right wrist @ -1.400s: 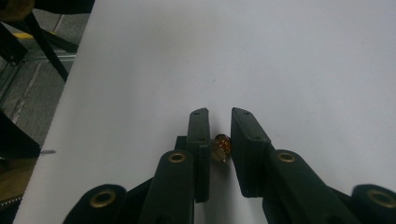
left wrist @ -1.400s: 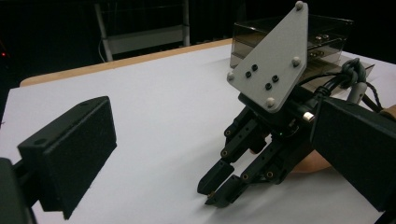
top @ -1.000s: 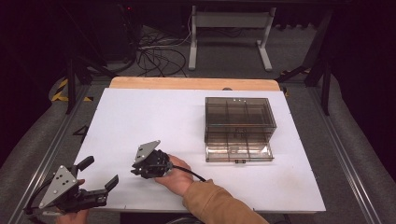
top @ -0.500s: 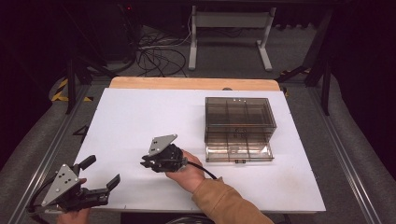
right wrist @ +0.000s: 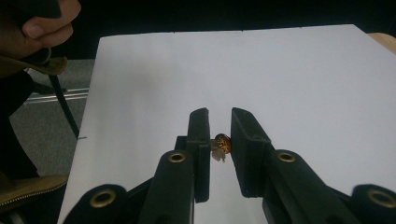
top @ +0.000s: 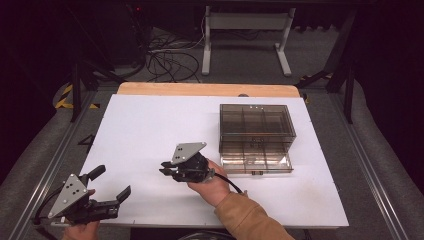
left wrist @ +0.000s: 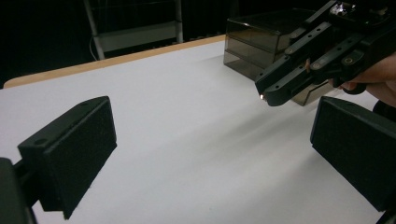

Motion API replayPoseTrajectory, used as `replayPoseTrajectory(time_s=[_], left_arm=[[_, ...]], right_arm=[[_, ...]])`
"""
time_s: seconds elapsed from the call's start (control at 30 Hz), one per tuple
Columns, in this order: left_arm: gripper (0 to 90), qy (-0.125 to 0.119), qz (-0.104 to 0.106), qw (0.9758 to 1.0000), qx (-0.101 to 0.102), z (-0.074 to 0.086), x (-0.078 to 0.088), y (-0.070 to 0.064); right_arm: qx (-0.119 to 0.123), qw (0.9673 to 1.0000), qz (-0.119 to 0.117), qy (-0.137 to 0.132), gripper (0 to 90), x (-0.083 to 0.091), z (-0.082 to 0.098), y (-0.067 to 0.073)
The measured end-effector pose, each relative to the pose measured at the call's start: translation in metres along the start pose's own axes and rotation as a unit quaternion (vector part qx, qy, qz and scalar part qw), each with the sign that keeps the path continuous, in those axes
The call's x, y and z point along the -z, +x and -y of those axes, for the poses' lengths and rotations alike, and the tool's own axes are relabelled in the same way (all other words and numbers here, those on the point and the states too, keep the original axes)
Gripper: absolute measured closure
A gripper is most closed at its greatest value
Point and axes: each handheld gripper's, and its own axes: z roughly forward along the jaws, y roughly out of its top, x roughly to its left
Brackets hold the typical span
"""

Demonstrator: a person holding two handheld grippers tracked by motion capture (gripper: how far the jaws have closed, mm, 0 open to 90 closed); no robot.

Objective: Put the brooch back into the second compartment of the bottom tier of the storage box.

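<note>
My right gripper (top: 168, 173) hovers over the middle of the white table top (top: 150, 125), pointing left. In the right gripper view its jaws (right wrist: 219, 117) are shut on a small amber bead-like piece (right wrist: 223, 143). My left gripper (top: 111, 182) sits at the table's front left corner, open with nothing between its wide-set pads (left wrist: 70, 149). From the left gripper view the right gripper (left wrist: 285, 86) shows at upper right. A smoky clear compartment box (top: 256, 132) stands right of centre, its lower drawer (top: 256, 160) pulled toward me.
A wooden strip (top: 207, 89) edges the table's far side. Metal rails (top: 47, 165) run along both sides. Cables (top: 170, 60) and a stand's legs (top: 245, 35) lie on the floor behind. The person's tan sleeve (top: 250, 220) crosses the front edge.
My right gripper has moved to the right, closer to the box, with the amber piece still in its jaws. The left gripper has barely shifted.
</note>
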Motion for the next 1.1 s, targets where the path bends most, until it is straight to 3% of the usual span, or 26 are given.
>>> replayPoseTrajectory(time_s=[0.67,1.1], left_arm=[[1.2,0.003,0.008,1.0,-0.002,-0.001,-0.005,0.0],[1.2,0.004,0.008,0.9999,-0.004,-0.001,-0.006,0.0]], right_arm=[[-0.009,0.9993,0.032,-0.019,78.6,0.032,0.004,-0.006],[-0.022,0.9966,0.076,-0.024,78.6,0.069,0.015,-0.015]])
